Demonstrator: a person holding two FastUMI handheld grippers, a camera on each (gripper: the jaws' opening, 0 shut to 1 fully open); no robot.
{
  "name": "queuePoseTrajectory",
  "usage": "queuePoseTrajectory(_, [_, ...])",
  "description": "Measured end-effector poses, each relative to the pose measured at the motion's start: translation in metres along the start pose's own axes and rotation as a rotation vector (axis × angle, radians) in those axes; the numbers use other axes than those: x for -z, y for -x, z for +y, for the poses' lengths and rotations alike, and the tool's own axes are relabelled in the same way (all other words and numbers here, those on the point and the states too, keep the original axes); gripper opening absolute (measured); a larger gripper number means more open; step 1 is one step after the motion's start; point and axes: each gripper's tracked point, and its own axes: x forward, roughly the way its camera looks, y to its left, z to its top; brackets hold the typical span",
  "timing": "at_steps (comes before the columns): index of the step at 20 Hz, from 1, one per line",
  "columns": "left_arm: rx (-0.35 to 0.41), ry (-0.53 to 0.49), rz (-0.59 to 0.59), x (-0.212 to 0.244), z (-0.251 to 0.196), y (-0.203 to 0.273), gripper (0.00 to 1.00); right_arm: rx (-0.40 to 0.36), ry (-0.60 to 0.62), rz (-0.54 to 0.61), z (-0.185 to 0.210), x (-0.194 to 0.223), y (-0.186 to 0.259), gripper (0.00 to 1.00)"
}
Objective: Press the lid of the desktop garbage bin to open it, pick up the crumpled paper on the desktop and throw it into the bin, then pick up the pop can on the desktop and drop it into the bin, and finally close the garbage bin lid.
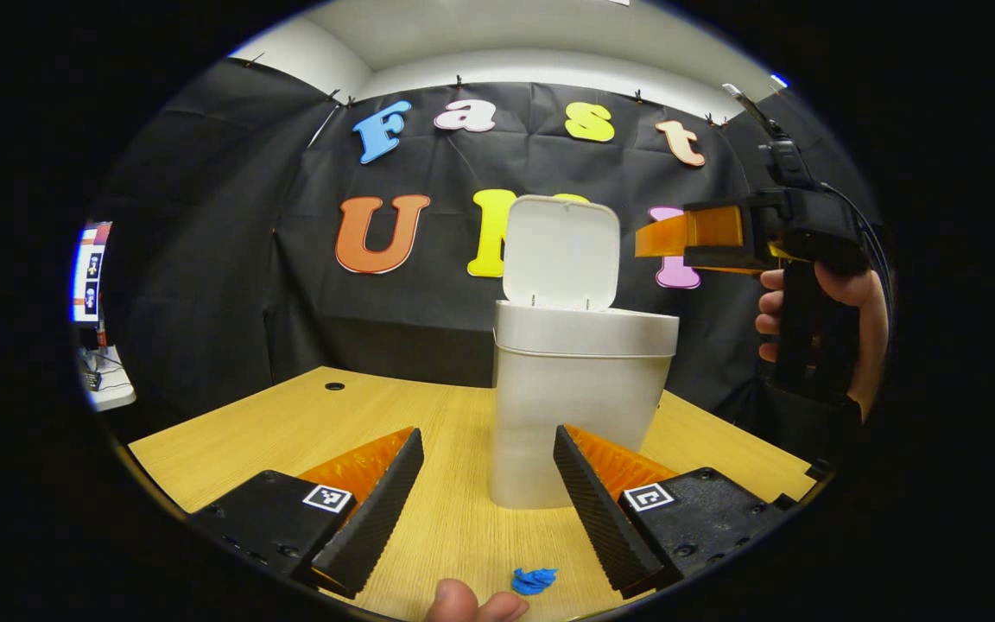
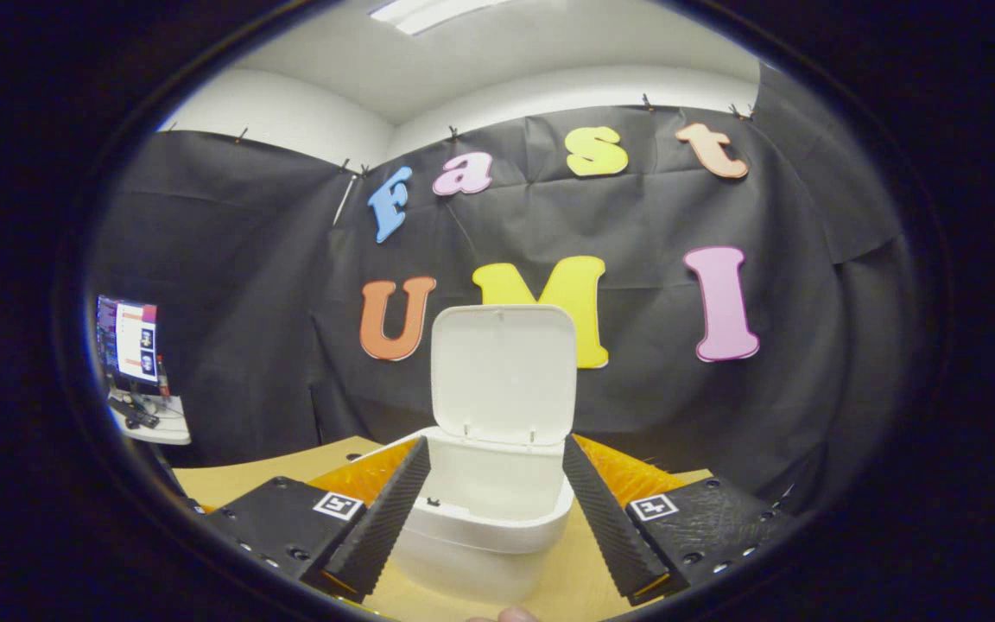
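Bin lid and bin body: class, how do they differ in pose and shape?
The bin lid stands upright, swung open; the bin body sits on the desk. The lid is a flat rounded panel; the body is a deep container narrowing downward. Both are white plastic, joined at the rear hinge.

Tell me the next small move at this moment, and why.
Probably lower the left gripper onto the blue crumpled paper and close on it. The bin's lid stands open, both grippers are open and empty, and the paper lies on the desk just below the left fingers.
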Motion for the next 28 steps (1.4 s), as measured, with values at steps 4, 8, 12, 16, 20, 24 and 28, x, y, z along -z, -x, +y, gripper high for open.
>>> queuePoseTrajectory(4, [0.011,-0.001,0.007,0.002,-0.003,0.000,0.98,0.041,-0.012,-0.044,-0.003,0.006,0.034,0.97])
queuePoseTrajectory(8, [0.019,-0.006,-0.001,-0.001,-0.008,0.001,0.98,0.095,0.025,-0.089,-0.012,0.004,0.060,0.96])
queuePoseTrajectory(12, [0.012,-0.028,0.002,0.006,-0.007,0.008,0.98,0.108,-0.002,-0.059,-0.018,0.030,0.088,0.96])
queuePoseTrajectory(16, [0.027,-0.029,0.049,0.036,-0.010,0.015,0.98,0.121,0.007,-0.010,-0.023,0.070,0.113,0.96])
queuePoseTrajectory(20, [0.036,-0.014,0.141,0.078,-0.019,0.022,0.98,0.143,0.022,0.008,-0.030,0.093,0.131,0.96])
queuePoseTrajectory(24, [0.040,-0.038,0.202,0.114,-0.029,0.029,0.98,0.157,-0.015,0.027,-0.045,0.113,0.142,0.95])
queuePoseTrajectory(28, [0.068,-0.051,0.277,0.149,-0.040,0.034,0.99,0.181,-0.080,0.060,-0.062,0.131,0.150,0.96])
